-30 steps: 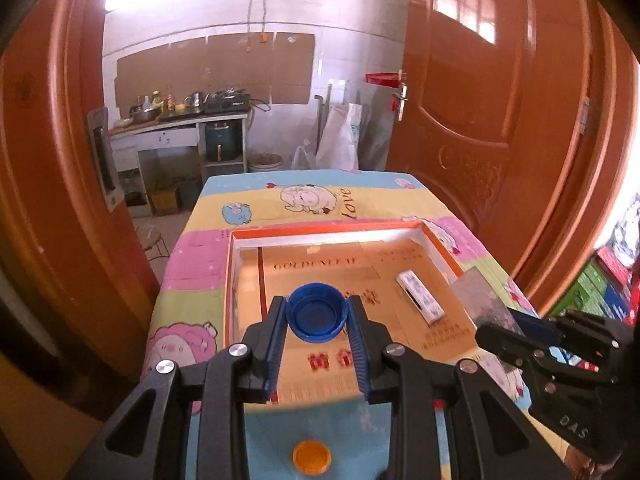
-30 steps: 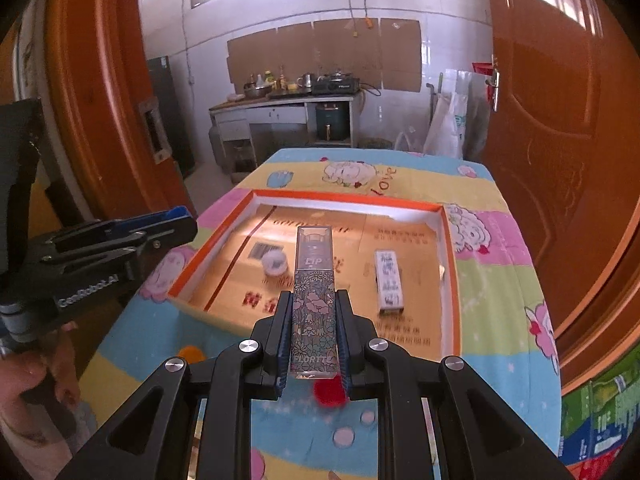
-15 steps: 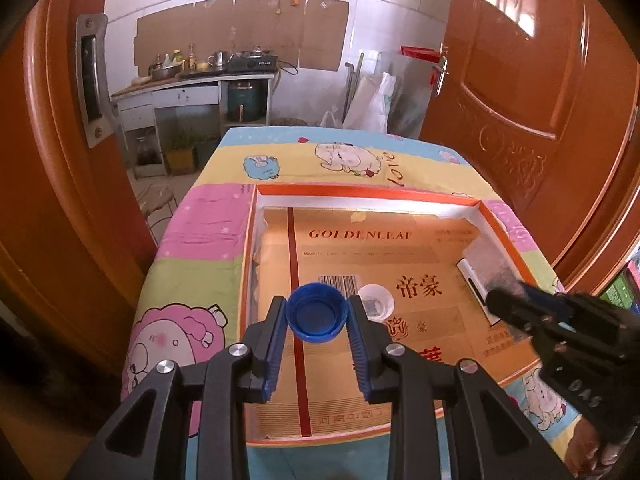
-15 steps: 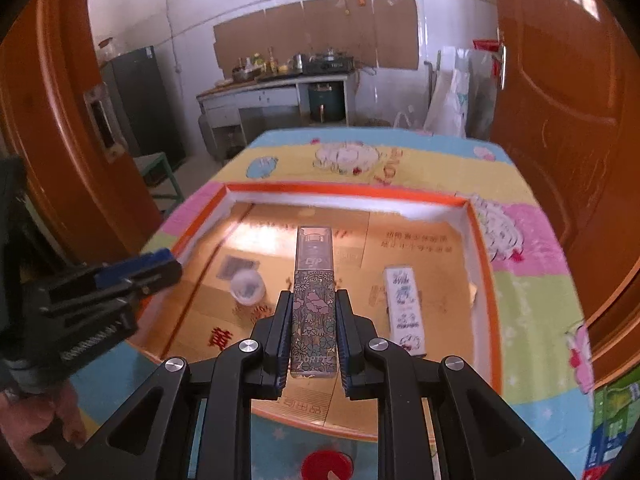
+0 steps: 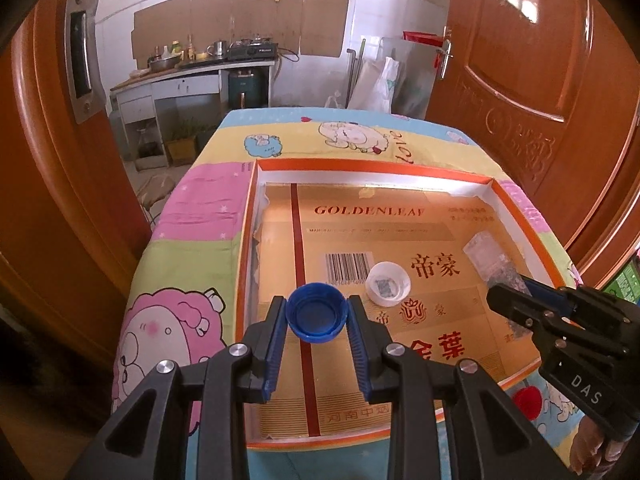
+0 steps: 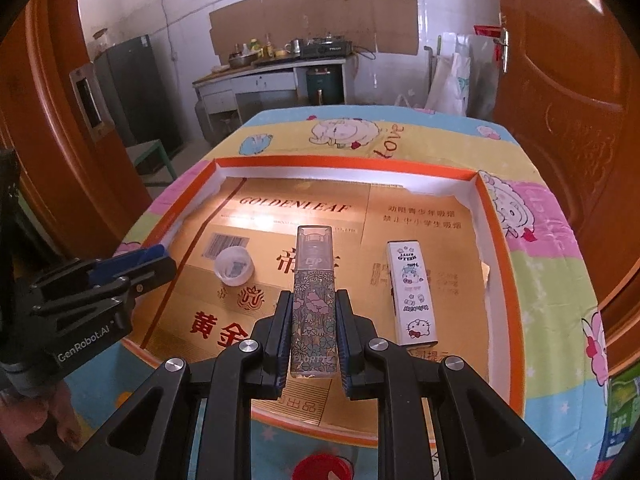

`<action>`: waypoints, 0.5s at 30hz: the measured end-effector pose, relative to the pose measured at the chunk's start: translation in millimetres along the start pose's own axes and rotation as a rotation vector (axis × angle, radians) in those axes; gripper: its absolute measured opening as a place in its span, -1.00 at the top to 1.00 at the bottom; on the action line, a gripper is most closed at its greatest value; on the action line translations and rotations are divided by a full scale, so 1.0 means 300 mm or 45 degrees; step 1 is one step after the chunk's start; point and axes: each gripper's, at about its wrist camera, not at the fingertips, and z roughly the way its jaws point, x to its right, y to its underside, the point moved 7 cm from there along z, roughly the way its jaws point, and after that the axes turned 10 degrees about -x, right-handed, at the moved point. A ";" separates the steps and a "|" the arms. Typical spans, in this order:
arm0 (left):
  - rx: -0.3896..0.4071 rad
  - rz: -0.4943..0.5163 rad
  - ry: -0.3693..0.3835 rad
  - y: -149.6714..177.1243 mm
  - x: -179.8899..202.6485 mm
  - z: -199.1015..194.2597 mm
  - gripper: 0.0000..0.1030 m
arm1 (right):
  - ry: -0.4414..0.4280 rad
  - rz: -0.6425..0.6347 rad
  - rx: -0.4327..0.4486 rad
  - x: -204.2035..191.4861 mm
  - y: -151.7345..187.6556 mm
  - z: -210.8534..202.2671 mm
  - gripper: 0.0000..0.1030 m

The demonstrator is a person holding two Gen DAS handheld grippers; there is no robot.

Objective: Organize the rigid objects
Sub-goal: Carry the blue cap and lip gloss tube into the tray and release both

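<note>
My left gripper (image 5: 317,312) is shut on a blue bottle cap (image 5: 316,317), held over the near left part of a shallow orange-rimmed cardboard tray (image 5: 372,167). In the right wrist view my right gripper (image 6: 314,312) is shut on a slim floral-printed box (image 6: 314,288) with a clear top, which juts forward over the tray (image 6: 340,160). On the tray floor lie a white cap (image 5: 389,283) (image 6: 234,266) and a white cartoon-printed box (image 6: 412,292). The right gripper (image 5: 560,320) shows at the right of the left wrist view, and the left gripper (image 6: 100,280) at the left of the right wrist view.
The tray sits on a table under a colourful cartoon cloth (image 5: 200,216). A red cap (image 6: 322,468) (image 5: 528,400) lies on the cloth just in front of the tray. Orange wooden doors (image 5: 540,80) flank the table; a kitchen counter (image 5: 192,68) stands behind.
Both grippers have come forward and down over the tray, each keeping its object. The orange cap on the cloth has dropped out of the left wrist view.
</note>
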 end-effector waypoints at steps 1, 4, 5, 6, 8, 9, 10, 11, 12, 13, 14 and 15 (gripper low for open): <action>-0.006 -0.001 0.001 0.002 -0.001 0.005 0.41 | -0.001 0.001 -0.007 -0.001 0.001 0.008 0.62; -0.025 -0.001 0.000 0.005 -0.003 0.023 0.41 | 0.003 0.002 -0.022 0.003 0.004 0.025 0.62; -0.031 0.000 -0.002 0.006 -0.002 0.029 0.41 | 0.005 0.001 -0.027 0.003 0.005 0.030 0.62; -0.037 0.002 -0.003 0.008 -0.001 0.034 0.41 | 0.006 -0.001 -0.035 0.003 0.007 0.038 0.62; -0.047 0.005 -0.003 0.010 0.001 0.044 0.41 | 0.008 -0.003 -0.044 0.001 0.007 0.048 0.62; -0.050 0.006 -0.005 0.010 0.002 0.047 0.41 | 0.011 -0.005 -0.048 0.001 0.009 0.053 0.62; -0.053 0.007 -0.006 0.008 0.004 0.051 0.41 | 0.013 -0.007 -0.051 0.003 0.010 0.055 0.62; -0.054 0.008 -0.009 0.008 0.004 0.053 0.41 | 0.014 -0.006 -0.054 0.004 0.012 0.057 0.62; -0.054 0.008 -0.010 0.010 0.004 0.054 0.41 | 0.015 -0.006 -0.056 0.004 0.014 0.060 0.62; -0.055 0.009 -0.011 0.010 0.004 0.055 0.41 | 0.015 -0.006 -0.058 0.005 0.014 0.061 0.61; -0.057 0.009 -0.014 0.010 0.004 0.058 0.41 | 0.015 -0.005 -0.060 0.006 0.015 0.063 0.61; -0.060 0.009 -0.014 0.011 0.004 0.061 0.41 | 0.017 -0.005 -0.063 0.007 0.016 0.065 0.61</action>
